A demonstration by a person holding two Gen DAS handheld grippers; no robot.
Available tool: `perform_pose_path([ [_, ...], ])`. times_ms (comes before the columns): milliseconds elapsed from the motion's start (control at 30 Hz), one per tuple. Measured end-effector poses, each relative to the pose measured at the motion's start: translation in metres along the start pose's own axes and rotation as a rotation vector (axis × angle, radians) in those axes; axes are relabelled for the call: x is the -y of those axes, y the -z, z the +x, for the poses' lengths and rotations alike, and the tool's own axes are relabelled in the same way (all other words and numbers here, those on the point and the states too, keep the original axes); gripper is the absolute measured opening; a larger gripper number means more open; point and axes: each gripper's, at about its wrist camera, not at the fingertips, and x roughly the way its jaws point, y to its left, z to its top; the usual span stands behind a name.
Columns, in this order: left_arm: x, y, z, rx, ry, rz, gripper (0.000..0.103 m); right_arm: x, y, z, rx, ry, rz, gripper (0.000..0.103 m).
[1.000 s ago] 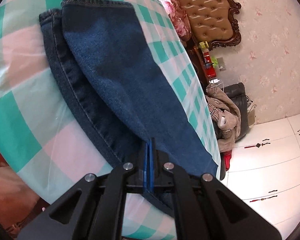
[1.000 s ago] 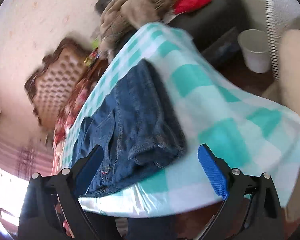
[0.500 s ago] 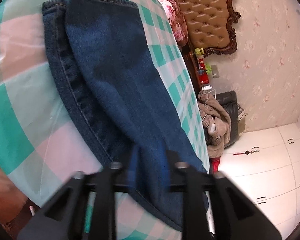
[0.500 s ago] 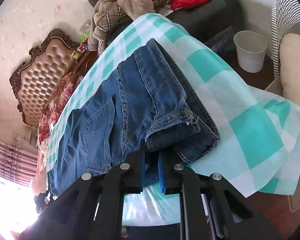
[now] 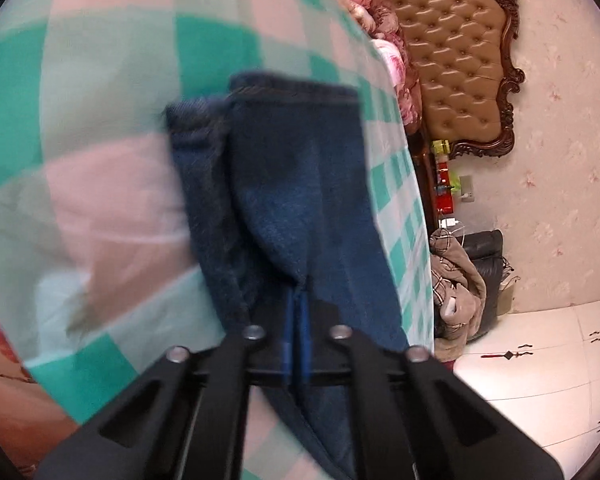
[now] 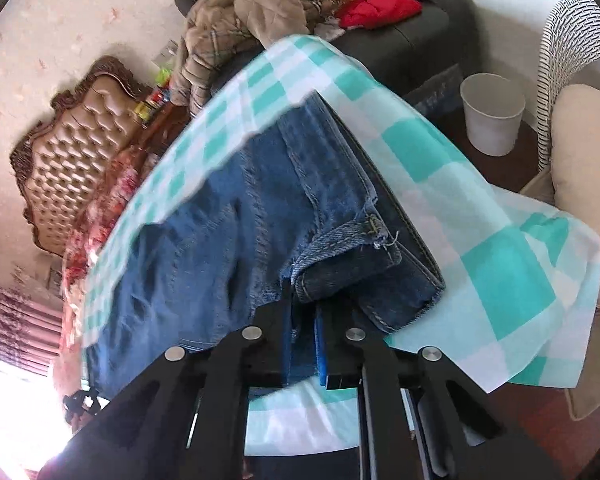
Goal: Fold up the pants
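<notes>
Dark blue jeans (image 5: 300, 184) lie on a table under a teal, pink and white checked cloth (image 5: 108, 128). In the left wrist view the two legs lie stacked, hems at the far end. My left gripper (image 5: 298, 300) is shut on the near edge of the leg fabric, which rises into it. In the right wrist view the waist end of the jeans (image 6: 236, 240) shows, with a belt loop and button. My right gripper (image 6: 304, 320) is shut on the waistband and lifts it off the cloth (image 6: 480, 216).
A brown tufted headboard (image 5: 456, 64) and a floral bed stand behind the table. A dark sofa heaped with clothes (image 6: 284, 12) is at the far side. A white bin (image 6: 492, 112) and a cream cushion (image 6: 580, 184) stand on the floor at right.
My right gripper has gone from open to shut on the waistband and lifted it. My left gripper stays shut on the leg fabric and has pulled back, so the hems look farther away.
</notes>
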Motion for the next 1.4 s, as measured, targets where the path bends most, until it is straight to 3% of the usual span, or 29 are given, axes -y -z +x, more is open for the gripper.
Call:
perform_pose_path([
  [100, 0.024, 0.008, -0.027, 0.050, 0.033, 0.061, 0.001, -0.014, -0.013, -0.022, 0.033, -0.056, -0.023, 0.010],
  [267, -0.003, 0.016, -0.021, 0.021, -0.026, -0.017, 0.001, -0.009, -0.024, -0.018, 0.021, -0.041, -0.008, 0.010],
  [333, -0.012, 0.016, -0.021, 0.016, -0.010, -0.049, 0.001, -0.003, -0.024, -0.015, 0.009, -0.068, 0.022, 0.010],
  [433, 0.002, 0.015, -0.024, 0.027, -0.045, 0.029, 0.001, -0.006, -0.022, -0.021, 0.017, -0.063, -0.001, 0.010],
  [533, -0.004, 0.012, -0.016, 0.008, -0.088, 0.005, 0.003, 0.002, -0.017, -0.011, -0.005, -0.012, -0.006, 0.010],
  [600, -0.001, 0.013, -0.024, 0.055, -0.139, 0.040, 0.019, 0.009, -0.010, -0.002, -0.023, 0.032, -0.016, 0.010],
  [633, 0.002, 0.015, -0.033, 0.099, -0.160, 0.062, 0.034, 0.013, -0.006, 0.004, -0.032, 0.057, -0.020, 0.010],
  [667, 0.006, 0.017, -0.041, 0.134, -0.172, 0.081, 0.037, 0.015, -0.002, 0.010, -0.042, 0.089, -0.035, 0.010],
  [733, 0.031, 0.027, -0.057, 0.231, -0.216, 0.206, 0.037, 0.015, 0.005, 0.019, -0.047, 0.172, -0.083, 0.006],
  [800, 0.061, 0.043, -0.061, 0.288, -0.214, 0.365, 0.040, 0.014, 0.008, 0.018, -0.031, 0.179, -0.093, 0.006],
  [933, 0.137, 0.110, -0.023, 0.261, -0.208, 0.783, 0.044, 0.008, 0.015, 0.013, -0.022, 0.230, -0.134, 0.009],
  [1000, 0.165, 0.145, 0.005, 0.208, -0.177, 0.927, 0.051, 0.004, 0.018, 0.012, -0.017, 0.251, -0.159, 0.011],
  [1133, 0.195, 0.204, 0.049, 0.086, -0.109, 1.021, 0.054, 0.006, 0.021, 0.004, 0.007, 0.258, -0.146, 0.014],
  [1300, 0.219, 0.280, 0.080, -0.036, 0.005, 1.154, 0.059, 0.014, 0.021, -0.016, 0.029, 0.408, -0.149, 0.047],
  [1367, 0.225, 0.308, 0.092, -0.082, 0.003, 1.193, 0.059, 0.009, 0.021, -0.032, 0.089, 0.436, -0.184, 0.047],
  [1400, 0.226, 0.317, 0.099, -0.116, -0.006, 1.209, 0.058, 0.002, 0.021, -0.036, 0.102, 0.410, -0.217, 0.047],
])
